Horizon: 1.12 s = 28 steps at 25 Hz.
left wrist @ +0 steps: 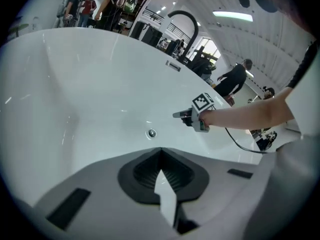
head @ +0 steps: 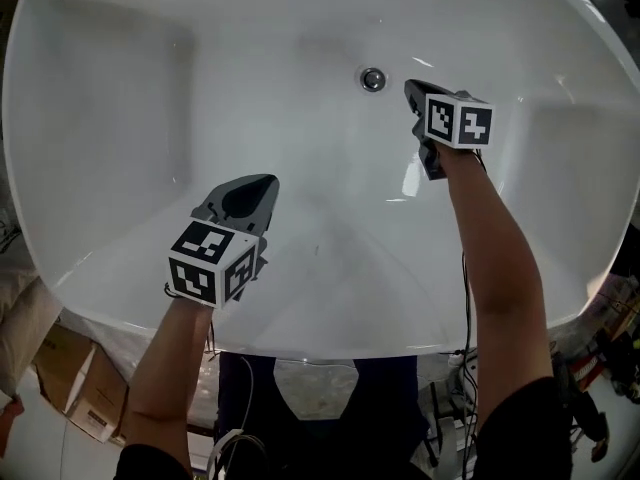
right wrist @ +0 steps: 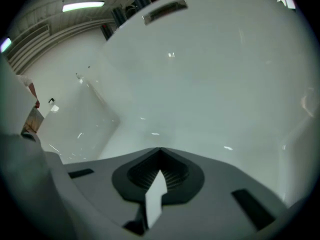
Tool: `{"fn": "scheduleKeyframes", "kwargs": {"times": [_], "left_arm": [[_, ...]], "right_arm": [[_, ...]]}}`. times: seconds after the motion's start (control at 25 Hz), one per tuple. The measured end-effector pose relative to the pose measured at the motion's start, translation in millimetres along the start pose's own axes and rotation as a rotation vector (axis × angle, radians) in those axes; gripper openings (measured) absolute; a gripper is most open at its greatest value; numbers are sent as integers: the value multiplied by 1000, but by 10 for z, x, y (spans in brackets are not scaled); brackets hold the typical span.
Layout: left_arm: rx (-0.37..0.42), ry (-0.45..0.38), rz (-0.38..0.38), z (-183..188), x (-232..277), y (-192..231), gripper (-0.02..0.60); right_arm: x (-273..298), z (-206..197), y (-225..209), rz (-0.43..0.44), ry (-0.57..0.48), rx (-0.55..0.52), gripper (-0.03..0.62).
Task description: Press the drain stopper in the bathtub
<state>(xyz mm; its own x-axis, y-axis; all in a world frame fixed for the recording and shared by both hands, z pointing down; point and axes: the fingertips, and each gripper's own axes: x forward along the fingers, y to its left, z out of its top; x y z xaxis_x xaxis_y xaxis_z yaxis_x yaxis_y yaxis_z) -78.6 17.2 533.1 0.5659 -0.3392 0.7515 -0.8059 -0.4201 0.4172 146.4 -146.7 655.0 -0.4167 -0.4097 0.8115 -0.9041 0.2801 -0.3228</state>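
Inside a white bathtub (head: 150, 118), seen from above, a small round metal drain stopper (head: 373, 79) sits on the tub floor toward the far wall. The right gripper (head: 412, 88) hovers just beside the drain stopper, on its right, with the dark tip pointing toward it but not touching. The left gripper (head: 262, 183) is well apart from the drain stopper, nearer the person and off to the left, over bare tub floor.

From the left gripper view, the drain stopper (left wrist: 151, 133) shows beyond that gripper's own tip (left wrist: 160, 151), and the right gripper (left wrist: 182, 115) hangs near it, up and to the right. This view also shows a black arched faucet (left wrist: 185, 21) above the far rim and people standing in the room behind. The right gripper view (right wrist: 160, 151) shows only smooth tub wall (right wrist: 225, 84) and a slot-shaped overflow opening (right wrist: 165, 10) near the top edge; the drain stopper is out of its sight.

Both grippers have their jaws pressed together at the tip, with nothing between them.

Both bare forearms reach forward over the near rim. The right arm is stretched further out; the left is drawn back. A thin cable (head: 465, 298) runs beside the right arm.
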Motion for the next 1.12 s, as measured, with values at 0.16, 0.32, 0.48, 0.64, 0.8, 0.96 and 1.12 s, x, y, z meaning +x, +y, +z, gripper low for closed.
{"fn": "scheduleKeyframes", "kwargs": {"times": [0.16,0.32,0.48,0.64,0.8,0.96,1.12], "left_arm": [[0,-53,-20,363,-389,-332,3],[6,-84,-66,619,-775,-693,3],[64,-104,-91,870,-1206,-974,3],[78,-119,-109,1030,-1707,-1314,3],[122,-163,-117,1256,-2124,-1633,3],[164,-212,-133,1422,-2502,-1929,3],[203,-264,-155,1617,-2744,-2193,3]], "right_arm": [[-834,171,383,73,-76,18,12],[-1712,367,763,116,-168,30,12],[-2604,619,1133,139,-303,52,12],[-3418,693,1524,158,-390,60,12],[-4071,768,1916,183,-459,26,12],[-4636,773,2292,203,-541,0,12],[-5091,788,2495,213,-640,20,12]]}}
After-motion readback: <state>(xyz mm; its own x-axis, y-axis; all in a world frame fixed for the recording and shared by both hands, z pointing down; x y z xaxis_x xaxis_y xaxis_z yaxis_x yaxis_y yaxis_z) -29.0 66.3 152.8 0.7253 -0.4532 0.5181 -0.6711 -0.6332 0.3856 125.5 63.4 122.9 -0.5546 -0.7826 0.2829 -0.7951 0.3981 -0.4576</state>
